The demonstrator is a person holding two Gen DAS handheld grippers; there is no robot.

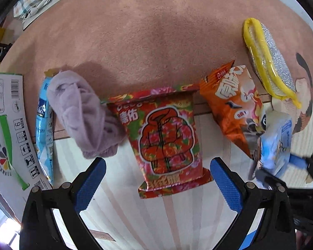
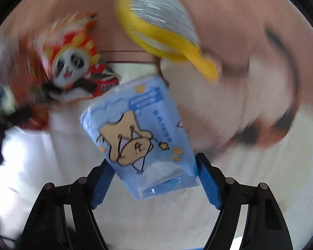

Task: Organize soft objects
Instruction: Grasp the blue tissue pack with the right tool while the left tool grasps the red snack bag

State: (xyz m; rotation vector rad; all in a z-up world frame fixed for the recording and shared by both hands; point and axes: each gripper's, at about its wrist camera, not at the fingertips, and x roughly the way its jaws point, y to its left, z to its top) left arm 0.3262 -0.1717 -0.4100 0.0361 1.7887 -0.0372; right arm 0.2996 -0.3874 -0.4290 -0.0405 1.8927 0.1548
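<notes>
I record the light blue tissue pack (image 2: 144, 137) clamped between my right gripper's (image 2: 155, 179) blue pads (image 2: 103, 185), tilted, its cartoon print facing the camera. The right wrist view is heavily motion-blurred, so whether the pack touches the floor I cannot tell. In the left wrist view the same pack (image 1: 278, 143) sits at the far right, held by the right gripper (image 1: 281, 173), overlapping the lower end of the orange snack bag (image 1: 233, 108).

My left gripper (image 1: 157, 184) stands wide and holds nothing, its fingers either side of the lower end of the red floral snack bag (image 1: 167, 137); I cannot tell whether they touch it. To the left of that bag lies a bunched lilac cloth (image 1: 83, 112), resting partly over a blue packet (image 1: 43, 129). A printed cardboard box (image 1: 8, 129) lies at the far left. Beyond the orange bag lies a yellow-edged scouring sponge (image 1: 269, 60). The items straddle the edge of a pink rug (image 1: 146, 31) and pale striped flooring (image 1: 167, 218).
</notes>
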